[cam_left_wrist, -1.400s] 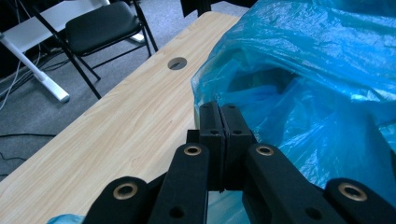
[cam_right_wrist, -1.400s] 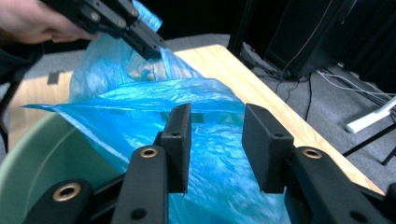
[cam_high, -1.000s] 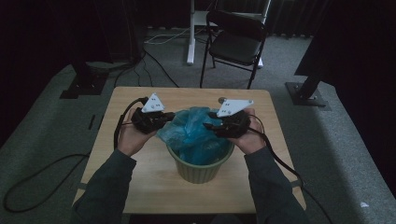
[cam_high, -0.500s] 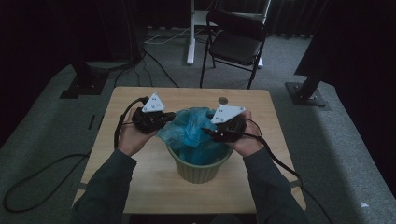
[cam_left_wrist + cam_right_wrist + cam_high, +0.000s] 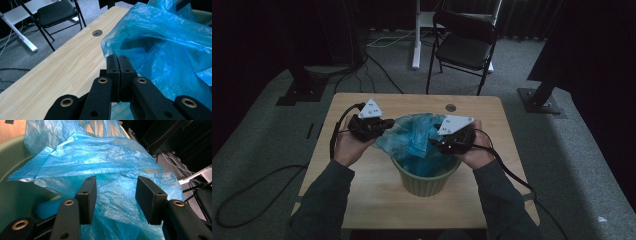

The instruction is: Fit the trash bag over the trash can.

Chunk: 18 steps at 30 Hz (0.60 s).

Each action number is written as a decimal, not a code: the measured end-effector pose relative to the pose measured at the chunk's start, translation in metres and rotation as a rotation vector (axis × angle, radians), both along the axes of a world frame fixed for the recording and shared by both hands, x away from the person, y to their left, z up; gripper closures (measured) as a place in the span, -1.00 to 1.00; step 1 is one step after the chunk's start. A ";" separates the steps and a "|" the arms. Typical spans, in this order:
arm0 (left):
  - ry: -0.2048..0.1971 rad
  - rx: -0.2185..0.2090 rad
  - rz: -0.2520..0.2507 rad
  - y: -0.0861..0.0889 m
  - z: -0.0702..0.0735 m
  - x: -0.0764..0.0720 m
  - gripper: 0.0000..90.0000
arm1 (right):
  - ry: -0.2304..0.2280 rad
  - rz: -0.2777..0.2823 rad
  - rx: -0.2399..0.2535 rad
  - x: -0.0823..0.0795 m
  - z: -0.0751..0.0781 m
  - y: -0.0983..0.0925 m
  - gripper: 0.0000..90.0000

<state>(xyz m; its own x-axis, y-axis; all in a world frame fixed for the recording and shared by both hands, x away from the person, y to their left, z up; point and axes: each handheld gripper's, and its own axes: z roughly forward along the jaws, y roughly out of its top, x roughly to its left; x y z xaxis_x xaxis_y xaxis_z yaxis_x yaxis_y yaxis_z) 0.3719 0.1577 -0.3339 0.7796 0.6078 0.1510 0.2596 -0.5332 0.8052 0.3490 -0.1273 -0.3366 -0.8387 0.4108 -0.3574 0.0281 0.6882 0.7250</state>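
While its jaws are pressed together on a fold of the blue plastic bag [image 5: 160, 50], the left hand-held gripper [image 5: 384, 123] sits left of centre in the high view, pinching the film at the bag's left edge. The right hand-held gripper [image 5: 437, 145], just right of centre, has its jaws spread wide, having just been opening; in the right gripper view crumpled film lies between the two pads [image 5: 87, 192], and neither presses on it.

The bag lies at mid-frame, draped into and over the green bin [image 5: 424, 182], with its loose mouth bunched above the rim and spilling toward the upper left. It has no clear long axis; the folds run roughly from left to right between the two grippers.

Beneath stands the wooden counter [image 5: 362, 195], with a round cable hole [image 5: 450, 107] near its far edge. Beyond it, at upper centre, a black folding chair [image 5: 464, 47] stands on the grey floor, and cables [image 5: 242, 195] trail at lower left.
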 end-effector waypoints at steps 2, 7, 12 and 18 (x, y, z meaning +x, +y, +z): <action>0.001 -0.003 -0.007 -0.001 0.000 -0.001 0.97 | -0.001 -0.002 0.000 0.000 -0.001 0.001 0.13; -0.006 0.011 -0.026 -0.010 -0.001 -0.003 0.97 | -0.019 0.018 0.023 -0.001 -0.001 0.005 0.11; -0.011 0.019 -0.040 -0.016 0.000 -0.005 0.96 | -0.043 0.035 0.040 -0.004 0.001 0.004 0.08; -0.017 0.026 -0.063 -0.023 0.002 -0.008 0.96 | -0.058 0.059 0.062 -0.005 0.002 0.004 0.17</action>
